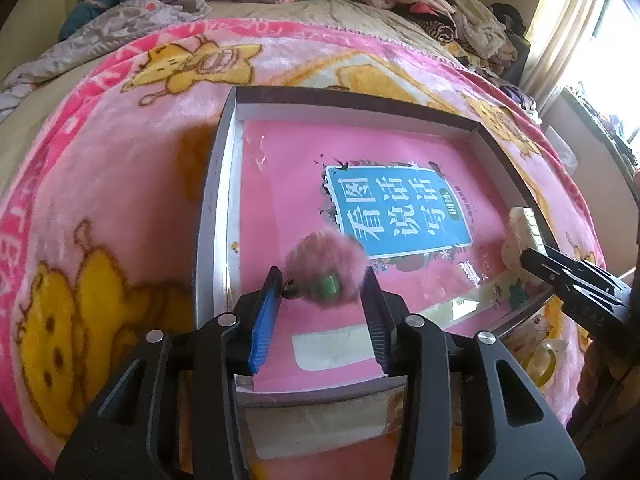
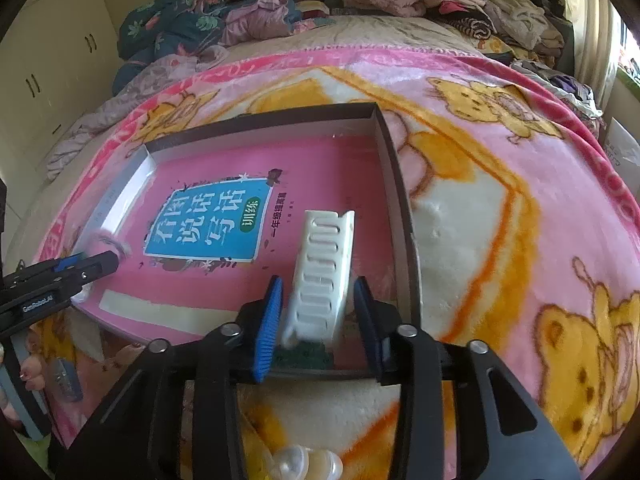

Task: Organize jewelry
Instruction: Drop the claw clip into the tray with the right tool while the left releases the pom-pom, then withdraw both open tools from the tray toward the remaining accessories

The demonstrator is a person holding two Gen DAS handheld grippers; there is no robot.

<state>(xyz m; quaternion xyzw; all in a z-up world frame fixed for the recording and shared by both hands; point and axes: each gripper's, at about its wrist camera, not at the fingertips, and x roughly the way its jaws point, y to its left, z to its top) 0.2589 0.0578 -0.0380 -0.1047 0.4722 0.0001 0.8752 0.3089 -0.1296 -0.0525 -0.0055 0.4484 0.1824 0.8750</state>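
Observation:
A shallow dark-rimmed box (image 1: 216, 184) holds a pink book (image 1: 296, 184) on a pink cartoon blanket. My left gripper (image 1: 322, 280) is open, with a pink fluffy pom-pom hair tie (image 1: 324, 254) with a green bead blurred between its fingers over the book. My right gripper (image 2: 318, 292) is open around a white hair claw clip (image 2: 324, 264) at the box's near right corner. The clip also shows in the left wrist view (image 1: 524, 232). The box rim (image 2: 394, 168) and book (image 2: 332, 172) show in the right wrist view, with the left gripper (image 2: 114, 259) at the left edge.
The pink blanket (image 1: 112, 184) covers a bed. Piled clothes and bedding (image 1: 460, 12) lie at the far side. Small clear and yellow items (image 1: 540, 356) lie on the blanket by the box's near corner. A clear bottle-like item (image 2: 306, 462) sits below the right gripper.

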